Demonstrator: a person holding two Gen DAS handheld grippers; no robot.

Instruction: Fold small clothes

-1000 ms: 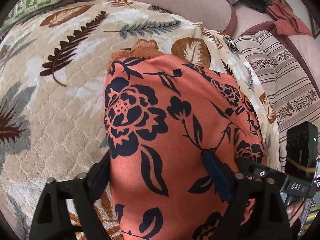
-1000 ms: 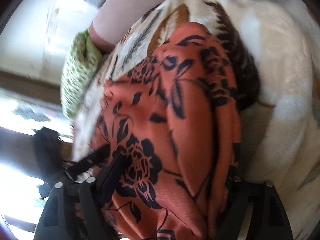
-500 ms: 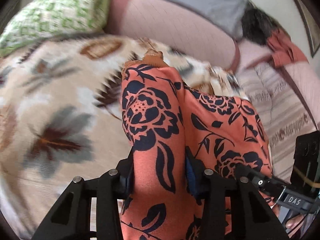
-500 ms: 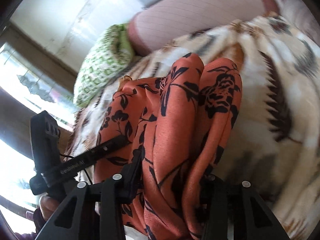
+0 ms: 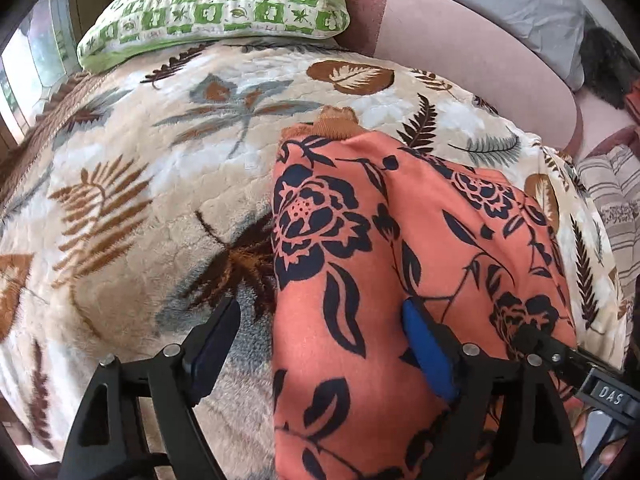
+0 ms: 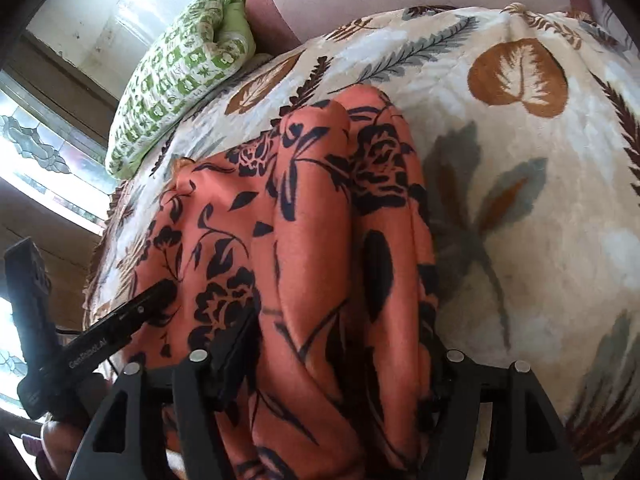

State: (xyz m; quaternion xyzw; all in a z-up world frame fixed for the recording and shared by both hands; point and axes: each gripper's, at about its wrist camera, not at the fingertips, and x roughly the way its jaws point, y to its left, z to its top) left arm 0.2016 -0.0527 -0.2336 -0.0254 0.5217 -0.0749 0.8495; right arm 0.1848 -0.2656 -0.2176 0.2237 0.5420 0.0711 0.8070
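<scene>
An orange garment with dark navy flowers (image 5: 360, 248) lies folded on a leaf-patterned blanket (image 5: 132, 200). My left gripper (image 5: 316, 324) is open, its jaws wide apart astride the garment's left edge, the right finger (image 5: 428, 352) pressing on the cloth. In the right wrist view the same garment (image 6: 304, 240) lies bunched in long folds. My right gripper (image 6: 340, 344) is open, its jaws spread on either side of the folds. The other gripper's black body (image 6: 80, 348) shows at the left.
A green checked pillow (image 5: 216, 4) lies at the far end of the blanket against a pink headboard (image 5: 460, 52). A striped cushion (image 5: 616, 208) sits at the right. A window (image 6: 36, 152) is at the left.
Both grippers were shut on the garment half a second ago and have opened. The garment has dropped flat on the blanket.
</scene>
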